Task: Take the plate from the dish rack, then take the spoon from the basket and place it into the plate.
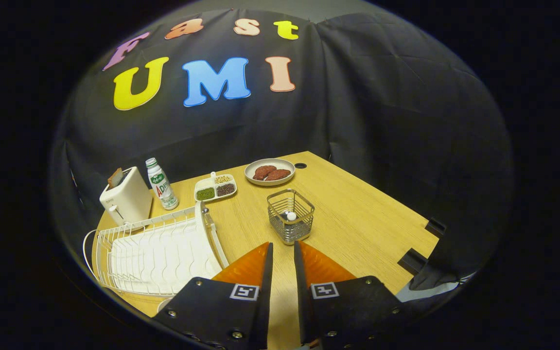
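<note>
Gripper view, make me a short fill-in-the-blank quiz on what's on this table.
1. The wire basket just ahead of the gripper holds a ____.
2. The white plate stands on edge in the dish ____.
3. A bottle stands between the sectioned dish and the ____.
4. The gripper's fingers hold ____.

Answers: spoon, rack, toaster, nothing

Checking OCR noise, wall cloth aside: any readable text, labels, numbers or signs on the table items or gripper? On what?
Nothing can be quoted.
Bottle: the label print is too small and blurred to read.
Gripper: a square coded tag on each finger, pattern only, no words. The fingers are slightly apart and empty, with the basket just ahead.
</note>
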The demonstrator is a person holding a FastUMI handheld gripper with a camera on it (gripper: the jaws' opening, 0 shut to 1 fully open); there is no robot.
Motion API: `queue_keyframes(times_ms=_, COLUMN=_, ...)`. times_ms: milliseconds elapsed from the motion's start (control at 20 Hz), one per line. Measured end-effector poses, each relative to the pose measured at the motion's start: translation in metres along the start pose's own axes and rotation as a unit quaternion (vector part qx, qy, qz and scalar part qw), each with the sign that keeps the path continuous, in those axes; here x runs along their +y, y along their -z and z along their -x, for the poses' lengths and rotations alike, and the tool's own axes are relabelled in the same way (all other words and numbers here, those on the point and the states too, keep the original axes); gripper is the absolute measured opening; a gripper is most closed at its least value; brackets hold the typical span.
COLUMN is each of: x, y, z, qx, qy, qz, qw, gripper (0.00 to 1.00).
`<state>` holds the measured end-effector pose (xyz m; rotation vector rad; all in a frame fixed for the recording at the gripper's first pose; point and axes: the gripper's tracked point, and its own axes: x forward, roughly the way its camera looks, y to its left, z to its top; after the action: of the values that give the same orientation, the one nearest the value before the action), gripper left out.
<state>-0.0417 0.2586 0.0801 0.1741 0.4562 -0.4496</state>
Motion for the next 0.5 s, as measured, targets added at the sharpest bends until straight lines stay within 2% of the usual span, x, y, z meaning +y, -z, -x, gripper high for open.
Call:
queue_keyframes(times_ms=200, x=-0.012, y=-0.011, z=-0.025, qx=0.002, qy=0.017, qz=0.000, qw=1.000, gripper=0.28)
queue_keyframes(times_ms=500, x=-0.010, y=-0.012, z=-0.060, qx=0.021, qy=0.015, qz=0.008, qw=1.000, gripper=0.29)
